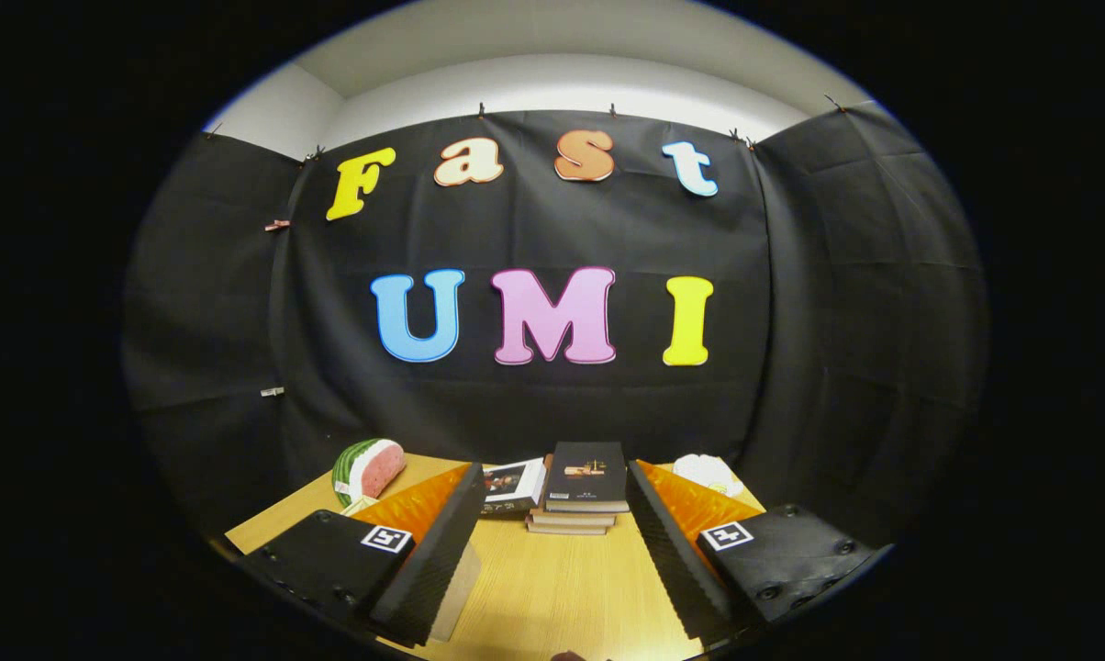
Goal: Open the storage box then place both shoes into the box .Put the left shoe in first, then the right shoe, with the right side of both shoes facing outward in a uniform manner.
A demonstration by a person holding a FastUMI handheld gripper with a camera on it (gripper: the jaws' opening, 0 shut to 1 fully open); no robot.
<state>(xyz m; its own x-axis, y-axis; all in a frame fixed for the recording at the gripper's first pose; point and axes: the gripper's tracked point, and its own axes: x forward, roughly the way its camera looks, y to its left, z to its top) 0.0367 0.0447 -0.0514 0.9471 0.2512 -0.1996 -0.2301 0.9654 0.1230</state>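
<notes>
Gripper [552, 542] fingers spread apart, empty, aimed across the table [552, 597] at a book stack [585, 487] straight ahead; box and shoes not located.

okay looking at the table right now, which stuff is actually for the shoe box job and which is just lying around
For the job: the gripper, its fingers spread open over bare table, holding nothing.

Just lying about: stack of books beyond the fingers; another book beside it; watermelon slice; a white thing, too hidden to name.
</notes>
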